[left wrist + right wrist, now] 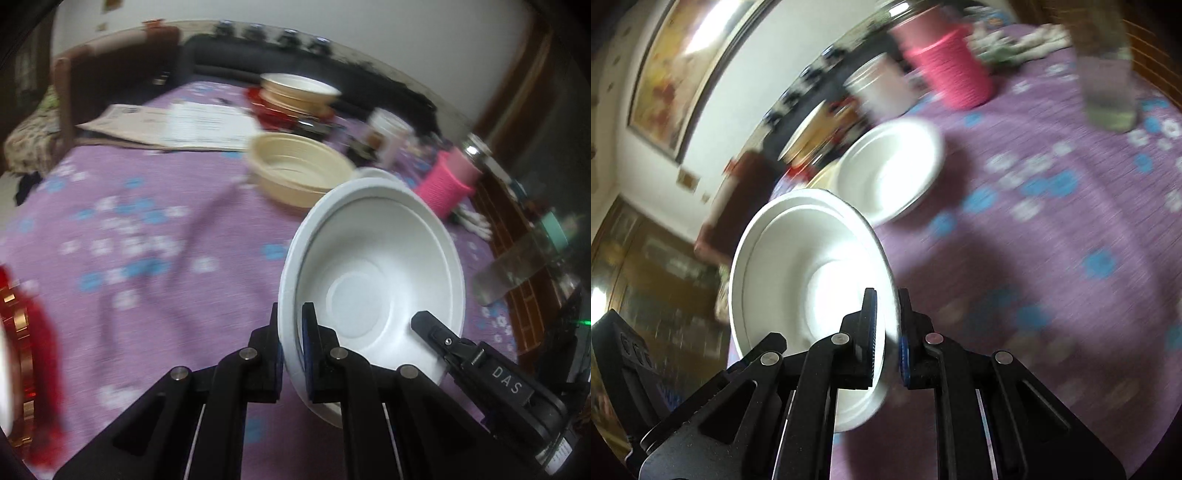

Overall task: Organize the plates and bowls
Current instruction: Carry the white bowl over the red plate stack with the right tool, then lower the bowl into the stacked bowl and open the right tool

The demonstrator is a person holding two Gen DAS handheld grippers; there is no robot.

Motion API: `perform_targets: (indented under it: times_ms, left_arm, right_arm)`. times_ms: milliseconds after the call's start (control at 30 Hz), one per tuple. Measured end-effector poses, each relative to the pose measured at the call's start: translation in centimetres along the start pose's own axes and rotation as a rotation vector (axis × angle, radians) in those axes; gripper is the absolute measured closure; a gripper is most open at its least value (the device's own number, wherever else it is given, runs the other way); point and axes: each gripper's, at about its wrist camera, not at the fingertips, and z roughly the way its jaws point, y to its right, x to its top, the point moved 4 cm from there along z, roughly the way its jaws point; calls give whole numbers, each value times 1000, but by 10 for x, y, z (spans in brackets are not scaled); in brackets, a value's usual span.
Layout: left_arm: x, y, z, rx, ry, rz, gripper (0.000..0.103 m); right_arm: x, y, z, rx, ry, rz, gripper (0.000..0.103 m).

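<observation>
Left tool: clamped on the rim of a white bowl, one pad outside the wall, one inside. Edge pinch bc the bowl is too wide to span; thin foam-like wall, so prob light.

Left bowl pose: off the table, tipped on edge, opening turned sideways toward the other tool, whose black tip shows at its lower right rim.

Right tool: fingers together on the rim of a second white bowl, same inside/outside pinch. Bowl tilted, in the air, over the purple floral cloth.

Third white bowl: sits flat on the table, near, ahead of the right tool. Looks like the stack target, imo.

Beige bowl: on the table farther back; a similar beige stack behind it. Like w/ like, so whites likely go together.

Clutter: pink wrapped cup, white jar, papers at the far side. Keep carried bowls clear of these.

Next, prob: nest one held bowl into the other or into the flat one; needs levelling first, since both hang steeply tilted.

Risk: both views blurred, so rim grip depth is hard to judge; a thin rim could slip or crease.
</observation>
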Motion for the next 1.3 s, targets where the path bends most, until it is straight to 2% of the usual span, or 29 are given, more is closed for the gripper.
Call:
perform_targets:
  times_ms: [300,500,667,767,1133,1200,1300]
  left_arm:
    - [-26,-108,-74,122,86,-116,96]
    - [-42,-170,-115,166,135,-209,96]
    - [-53,-211,-136,193,155,-274,96]
    - [-58,-227,-140,212,154,-294,96]
    - [-72,-260,-141,227,135,-346,95]
    - [-72,-264,-143,232,135,-344,90]
    - [-73,-267,-143,244,131,-345,63]
  right_arm:
    - [-78,-104,37,87,-138,-161,93]
    - [-125,-170,53,123,-196,-285,93]
    - [-152,-210,67,146,-241,-360,93]
    - [-174,-226,72,151,-259,-395,93]
    - [-207,-244,92,128,-302,-457,93]
    - [-209,-245,93,120,-294,-467,93]
    - [-210,-245,93,107,-279,-477,93]
